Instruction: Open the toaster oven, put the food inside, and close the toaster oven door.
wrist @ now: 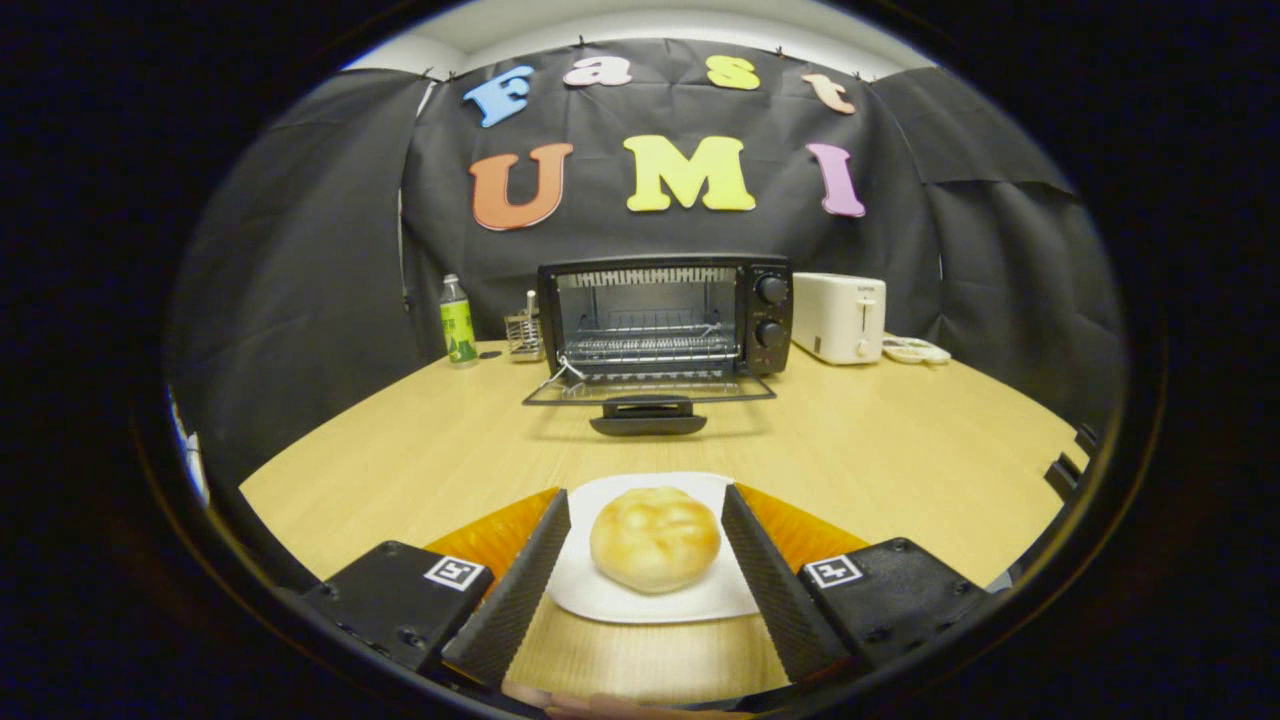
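A black toaster oven (pixel 665 316) stands at the far side of the wooden table (pixel 880 450). Its glass door (pixel 648 393) is folded down flat toward me, with the handle (pixel 648 416) at the front, and the wire rack (pixel 650 345) inside is bare. A round golden bun (pixel 655 537) lies on a white plate (pixel 600 590) close to me. My gripper (pixel 645 497) is open, one finger on each side of the bun, flanking it over the plate without touching it.
A white pop-up toaster (pixel 838 317) stands right of the oven, with a small dish (pixel 915 350) beyond it. Left of the oven are a wire holder (pixel 524 333) and a green-labelled bottle (pixel 458 320). Bare tabletop lies between plate and oven door.
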